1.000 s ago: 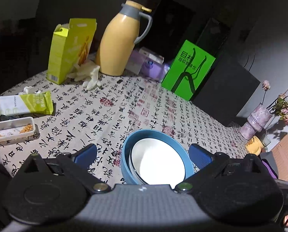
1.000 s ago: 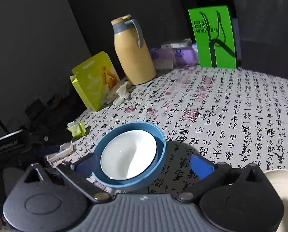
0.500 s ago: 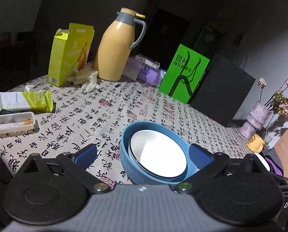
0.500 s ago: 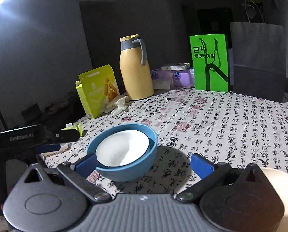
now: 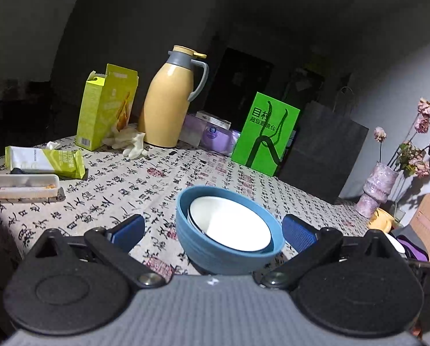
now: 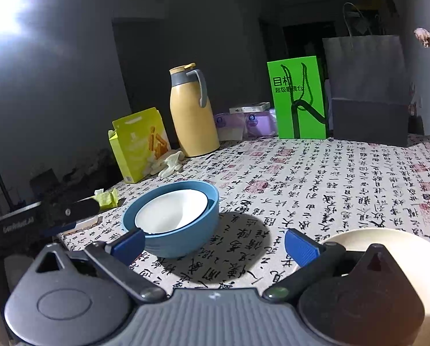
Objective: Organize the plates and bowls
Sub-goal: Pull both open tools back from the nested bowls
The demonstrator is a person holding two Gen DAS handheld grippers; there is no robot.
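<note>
Now the blue bowl (image 5: 226,239) sits on the patterned tablecloth (image 5: 122,190) with a white bowl (image 5: 229,222) nested inside it, low and centre in the left wrist view; in the right wrist view the same pair lies left of centre, lower in the frame than half a second ago; a cream plate (image 6: 388,248) shows at the lower right there, partly hidden behind the tool, and more of it is visible than before; the left gripper (image 5: 213,230) has its fingers spread wide on either side of the blue bowl, apart from it, as they were earlier; the right gripper (image 6: 213,243) is spread too, its left finger (image 6: 128,243) overlapping the bowl's near rim in the picture, though contact cannot be told; farther back, in the upper middle, stand a yellow jug (image 5: 169,103), a yellow-green carton (image 5: 105,106) to its left and a green box (image 5: 265,134) to its right; these look lower and smaller than before, so both cameras have tipped up.
</note>
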